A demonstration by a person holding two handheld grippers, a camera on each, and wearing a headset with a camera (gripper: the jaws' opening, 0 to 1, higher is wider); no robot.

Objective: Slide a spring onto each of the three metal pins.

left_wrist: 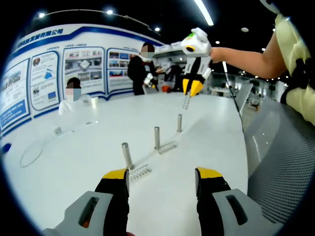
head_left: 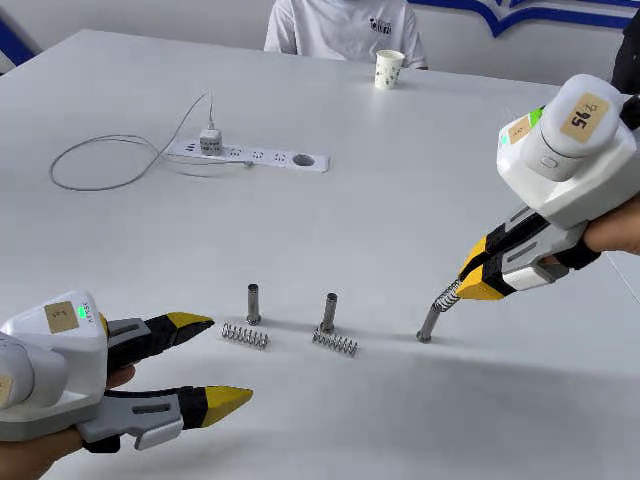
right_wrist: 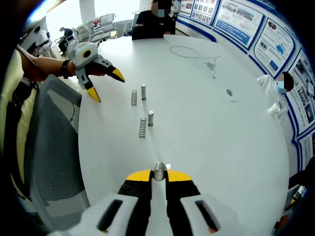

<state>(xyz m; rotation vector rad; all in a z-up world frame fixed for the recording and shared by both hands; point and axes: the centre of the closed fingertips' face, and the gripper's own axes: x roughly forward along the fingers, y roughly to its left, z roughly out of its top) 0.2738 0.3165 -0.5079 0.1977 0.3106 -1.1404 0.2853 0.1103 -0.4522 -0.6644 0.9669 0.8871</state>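
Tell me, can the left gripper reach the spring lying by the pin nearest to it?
Probably yes. The left gripper is open, and that spring lies flat on the table just ahead of its jaws, with nothing between them.

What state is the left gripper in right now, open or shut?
Open: the left gripper has its yellow-tipped jaws spread wide apart, with nothing held between them.

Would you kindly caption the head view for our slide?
Right claw holds a spring at the rightmost pin; two springs lie by the other pins.
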